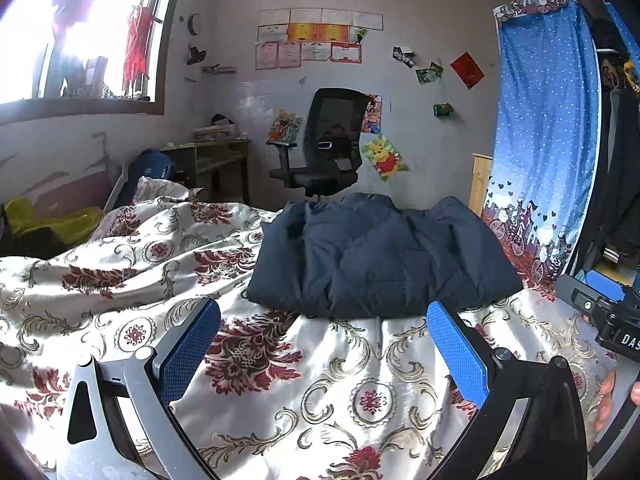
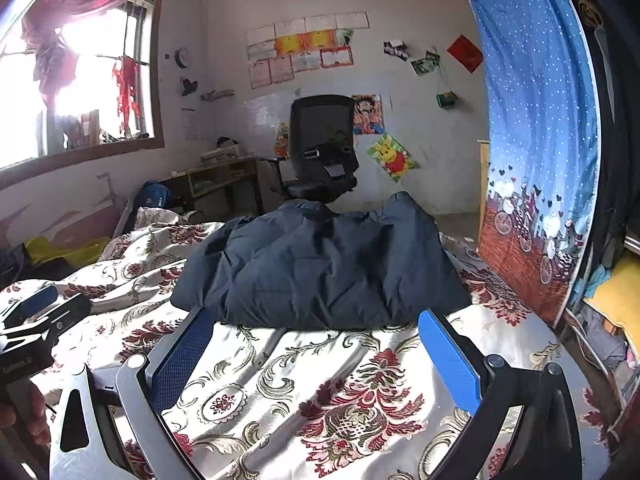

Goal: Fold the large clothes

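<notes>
Evidently soft and puffy, the dark navy jacket [image 1: 380,256] lies bundled on the bed's floral quilt [image 1: 248,360], its long axis running left to right across both views. It looks light but springy; the near hem corners seem the best holds. Left claw [image 1: 324,344] and right claw [image 2: 316,356] hang spread apart, empty, short of it.

We're in a home bedroom, a lived-in one. Right under the left gripper [image 1: 324,344] spreads a bed with a floral cover [image 1: 280,380]; beyond it stands a black office chair [image 1: 324,148] against a wall papered with certificates [image 1: 316,38] and a cartoon bear poster [image 1: 385,157]. Off to the gripper's left, a bright window [image 1: 80,32] and a low wooden desk [image 1: 216,156]; to its right hangs a blue dotted curtain [image 1: 548,120] over a wardrobe.
</notes>
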The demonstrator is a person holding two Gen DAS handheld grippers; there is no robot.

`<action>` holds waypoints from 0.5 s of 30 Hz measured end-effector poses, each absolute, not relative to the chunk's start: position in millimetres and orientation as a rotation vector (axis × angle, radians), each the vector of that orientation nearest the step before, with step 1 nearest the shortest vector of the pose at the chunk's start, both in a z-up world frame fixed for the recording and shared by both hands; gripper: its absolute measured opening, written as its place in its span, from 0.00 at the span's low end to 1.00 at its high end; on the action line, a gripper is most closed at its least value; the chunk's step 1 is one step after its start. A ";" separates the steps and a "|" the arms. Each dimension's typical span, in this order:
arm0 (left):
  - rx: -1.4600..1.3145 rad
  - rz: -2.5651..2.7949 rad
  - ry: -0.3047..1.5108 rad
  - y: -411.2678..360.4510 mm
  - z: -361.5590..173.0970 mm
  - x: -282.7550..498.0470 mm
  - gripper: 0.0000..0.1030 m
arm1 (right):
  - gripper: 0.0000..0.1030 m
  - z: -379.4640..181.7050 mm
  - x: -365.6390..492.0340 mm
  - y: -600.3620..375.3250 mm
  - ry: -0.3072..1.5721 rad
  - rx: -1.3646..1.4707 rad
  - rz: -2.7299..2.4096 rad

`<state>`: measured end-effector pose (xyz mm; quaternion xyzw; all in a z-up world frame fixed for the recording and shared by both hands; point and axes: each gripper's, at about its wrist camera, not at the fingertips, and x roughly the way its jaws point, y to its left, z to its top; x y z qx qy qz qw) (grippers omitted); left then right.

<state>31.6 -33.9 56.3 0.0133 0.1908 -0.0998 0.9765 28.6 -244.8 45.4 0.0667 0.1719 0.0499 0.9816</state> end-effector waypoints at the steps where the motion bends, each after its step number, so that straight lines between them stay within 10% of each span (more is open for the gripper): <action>1: 0.023 -0.200 0.397 -32.4 52.6 33.5 0.98 | 1.00 43.4 29.3 -243.8 0.347 0.128 0.108; 15: 0.031 -0.174 0.471 -20.0 23.7 46.8 0.98 | 1.00 16.4 53.9 -234.4 0.466 0.100 0.106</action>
